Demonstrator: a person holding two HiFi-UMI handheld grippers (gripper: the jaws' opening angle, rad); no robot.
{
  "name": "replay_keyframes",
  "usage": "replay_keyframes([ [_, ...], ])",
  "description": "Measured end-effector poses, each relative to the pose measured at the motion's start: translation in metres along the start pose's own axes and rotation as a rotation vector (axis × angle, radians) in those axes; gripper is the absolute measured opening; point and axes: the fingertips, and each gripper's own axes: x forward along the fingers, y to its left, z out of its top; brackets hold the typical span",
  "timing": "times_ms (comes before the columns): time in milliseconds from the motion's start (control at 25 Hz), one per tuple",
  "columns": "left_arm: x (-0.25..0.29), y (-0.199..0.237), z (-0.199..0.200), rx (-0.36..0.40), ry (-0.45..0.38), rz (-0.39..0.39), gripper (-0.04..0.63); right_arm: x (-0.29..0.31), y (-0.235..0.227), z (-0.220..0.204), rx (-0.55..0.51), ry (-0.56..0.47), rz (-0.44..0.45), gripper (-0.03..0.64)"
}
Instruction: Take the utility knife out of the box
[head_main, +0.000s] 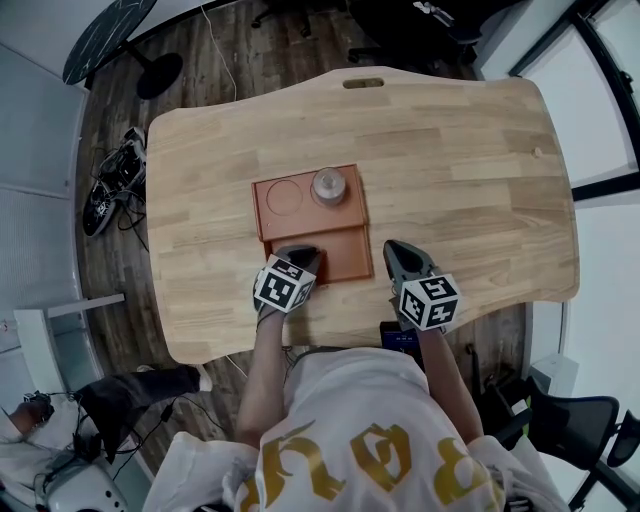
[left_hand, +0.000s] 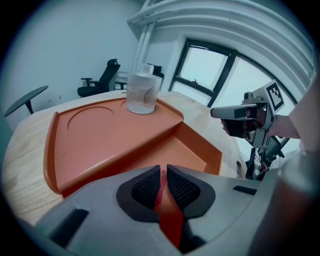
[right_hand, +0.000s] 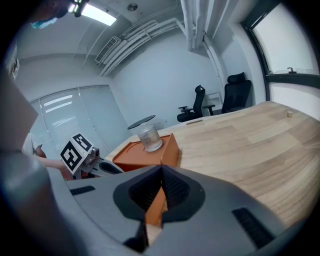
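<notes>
Left fingers (left_hand: 163, 172) closed, tips meeting. Orange shows in the slit under the tips; can't tell if it's pinched or just the box (left_hand: 100, 145) behind. Left gripper (head_main: 300, 255) tip sits over the box's near edge. Right fingers (right_hand: 161, 172) also closed, nothing held, only box and desk (head_main: 460, 170) seen through the gap. Right gripper (head_main: 398, 250) hangs just beside the box's right side, apart from it.

Knife: not visible in any view. Probably somewhere in the box out of sight, maybe under the left gripper or under the raised part.

Handling guess: light, stiff, slim, smooth handle so it could slip, and a blade end to avoid. Best taken across the handle near its middle. Fingers need to open first.

Box is orange, low and flat on the desk. The far raised part has a round recess (head_main: 285, 197), empty, and a clear jar (head_main: 328, 186) upright next to it. The near lower compartment (left_hand: 175, 150) looks bare where visible, but the left gripper hides its near end.
</notes>
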Motion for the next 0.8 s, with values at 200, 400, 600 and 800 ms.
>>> replay_keyframes([
  [200,0.012,0.001,-0.008,0.081,0.088,0.02,0.063,0.001,-0.002,0.0,0.007,0.002,0.003,0.011],
  [400,0.02,-0.002,-0.018,0.123,0.165,0.033,0.091,-0.001,-0.006,-0.002,0.017,0.004,-0.002,0.011],
  [600,0.025,-0.002,-0.021,0.156,0.188,0.046,0.095,-0.003,-0.008,-0.001,0.03,-0.004,0.0,0.011],
  [800,0.026,-0.001,-0.021,0.197,0.198,0.07,0.095,-0.002,-0.008,0.001,0.034,-0.006,0.003,0.011],
])
